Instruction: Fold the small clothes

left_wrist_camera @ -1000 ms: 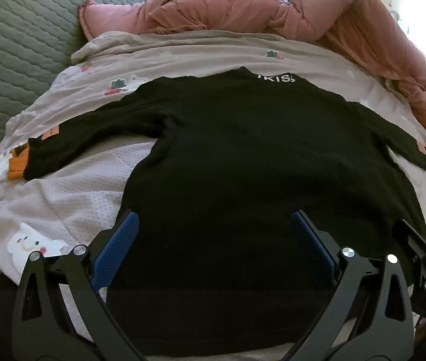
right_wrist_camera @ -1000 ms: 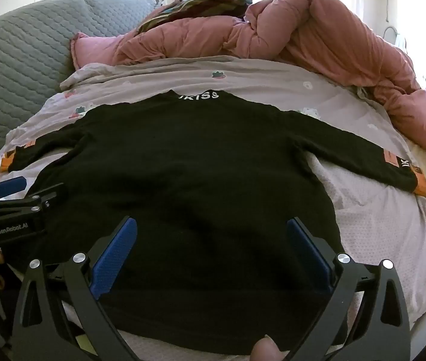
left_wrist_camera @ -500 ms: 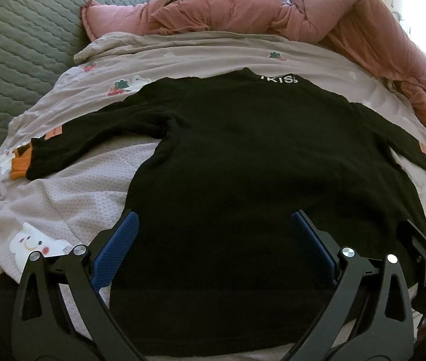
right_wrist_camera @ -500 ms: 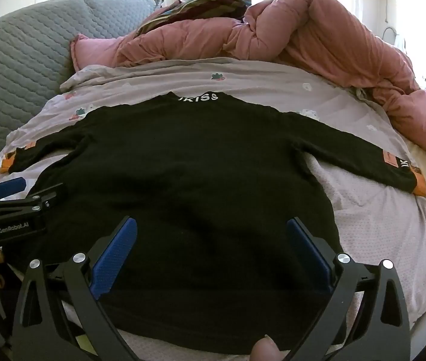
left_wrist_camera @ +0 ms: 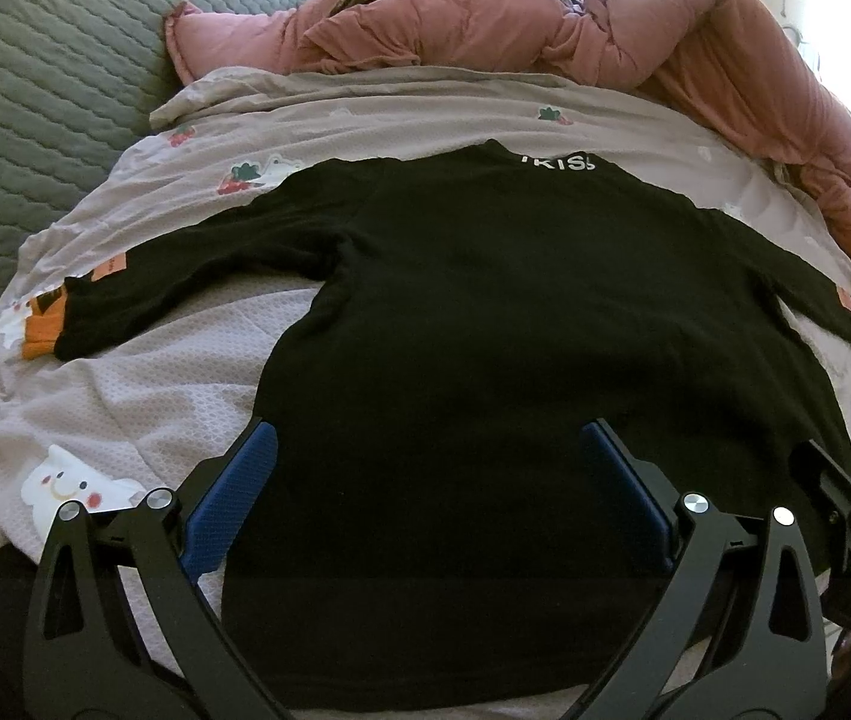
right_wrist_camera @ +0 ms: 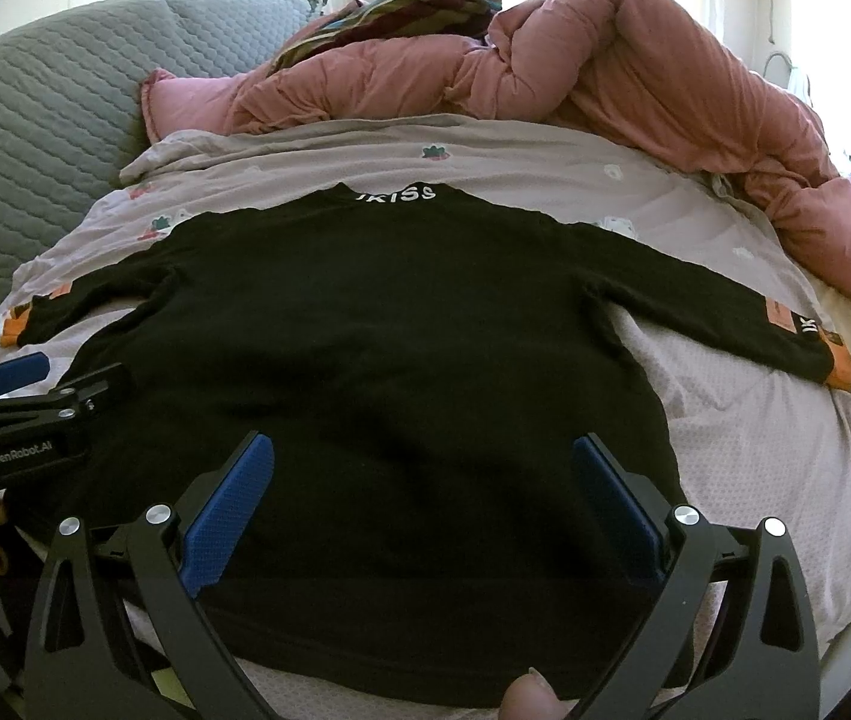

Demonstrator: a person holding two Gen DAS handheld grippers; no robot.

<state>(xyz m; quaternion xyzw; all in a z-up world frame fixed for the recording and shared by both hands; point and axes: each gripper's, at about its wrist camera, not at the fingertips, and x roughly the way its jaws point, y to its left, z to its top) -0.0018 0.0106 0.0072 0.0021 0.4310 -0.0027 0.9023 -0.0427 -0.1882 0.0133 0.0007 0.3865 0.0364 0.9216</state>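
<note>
A small black long-sleeved shirt (left_wrist_camera: 515, 324) lies flat on the bed, collar with white letters at the far side, sleeves with orange cuffs spread to both sides. It also shows in the right wrist view (right_wrist_camera: 377, 336). My left gripper (left_wrist_camera: 428, 462) is open and empty, hovering over the shirt's near hem on its left half. My right gripper (right_wrist_camera: 422, 474) is open and empty over the hem's right half. Each gripper shows at the edge of the other's view.
The shirt rests on a pale printed bedsheet (left_wrist_camera: 125, 396). A pink duvet (left_wrist_camera: 635, 36) is piled along the far and right sides. A grey quilted headboard (left_wrist_camera: 35, 96) stands at the left. A fingertip (right_wrist_camera: 530, 699) shows at the bottom edge.
The left gripper view has shifted slightly, showing the shirt a little further right; both grippers stay open above the hem. The shirt has not moved.
</note>
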